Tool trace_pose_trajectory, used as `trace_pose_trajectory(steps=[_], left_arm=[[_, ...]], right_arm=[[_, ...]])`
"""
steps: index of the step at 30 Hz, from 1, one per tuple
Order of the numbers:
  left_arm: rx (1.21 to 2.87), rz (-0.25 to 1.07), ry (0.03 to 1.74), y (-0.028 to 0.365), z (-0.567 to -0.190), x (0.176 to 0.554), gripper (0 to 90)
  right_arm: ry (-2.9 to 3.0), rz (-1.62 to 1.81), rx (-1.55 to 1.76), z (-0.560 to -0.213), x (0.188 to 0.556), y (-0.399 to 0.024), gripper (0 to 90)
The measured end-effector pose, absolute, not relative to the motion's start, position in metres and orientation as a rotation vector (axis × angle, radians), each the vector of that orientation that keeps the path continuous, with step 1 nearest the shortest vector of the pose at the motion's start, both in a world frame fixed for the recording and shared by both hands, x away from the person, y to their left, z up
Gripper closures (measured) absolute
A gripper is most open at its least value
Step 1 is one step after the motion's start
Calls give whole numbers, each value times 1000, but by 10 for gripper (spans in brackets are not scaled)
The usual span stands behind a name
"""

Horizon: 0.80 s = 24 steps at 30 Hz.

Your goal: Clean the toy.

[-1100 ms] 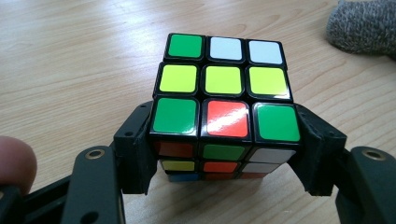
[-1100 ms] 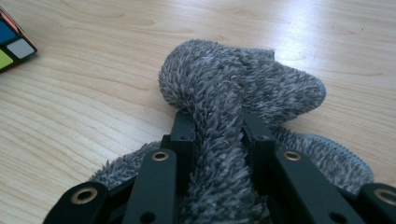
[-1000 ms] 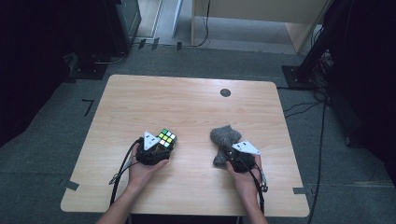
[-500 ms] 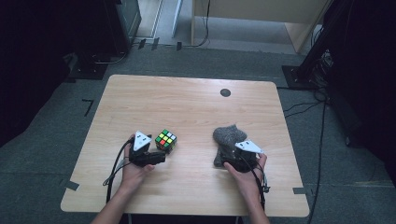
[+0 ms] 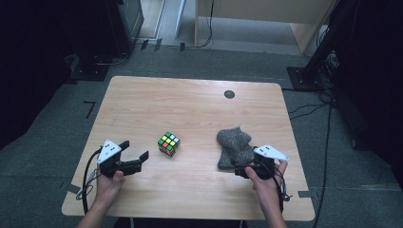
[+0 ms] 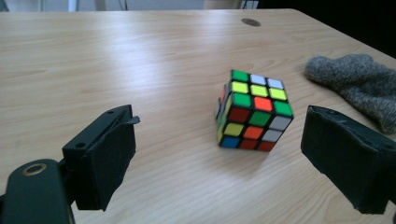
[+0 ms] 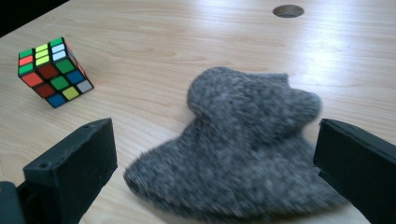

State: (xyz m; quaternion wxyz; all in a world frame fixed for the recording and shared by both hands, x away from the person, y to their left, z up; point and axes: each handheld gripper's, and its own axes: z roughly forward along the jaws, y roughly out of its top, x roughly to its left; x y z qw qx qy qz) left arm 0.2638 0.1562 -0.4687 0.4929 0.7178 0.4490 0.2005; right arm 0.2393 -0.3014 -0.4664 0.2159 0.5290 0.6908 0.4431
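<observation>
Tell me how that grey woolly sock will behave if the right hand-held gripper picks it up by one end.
The grey sock lies crumpled and folded on the table, so it would likely droop limply rather than hold shape. Its fuzzy knit probably grips the pads well. It looks light and unlikely to roll, unlike the cube.

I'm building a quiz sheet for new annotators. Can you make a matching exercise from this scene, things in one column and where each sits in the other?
Things:
1. multicoloured puzzle cube
2. grey fuzzy sock
3. small dark round hole
4. left gripper

Places or states:
A. far part of the wooden table, towards its right
B. lying right in front of the open right gripper
C. near left edge, open, off the table top
D. mid-table, resting free

Pairs: 1-D, 2-B, 3-A, 4-C
</observation>
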Motion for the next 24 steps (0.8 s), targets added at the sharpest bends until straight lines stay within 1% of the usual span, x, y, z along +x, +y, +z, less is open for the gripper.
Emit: trace_pose_trajectory(steps=[11,16,20,24], left_arm=[[1738,498,1122,197,-476,242,93],[1749,498,1167,213,-483,235,93],[1723,500,1215,228,-487,231,93],[1725,529,1258,242,-491,226,93]], right_arm=[[1894,1159,1488,-471,212,-343,0],[1895,1127,1506,-476,204,-357,0],[1909,1029,1491,-486,200,-368,0],[1897,1011,1539,-499,196,-383,0]])
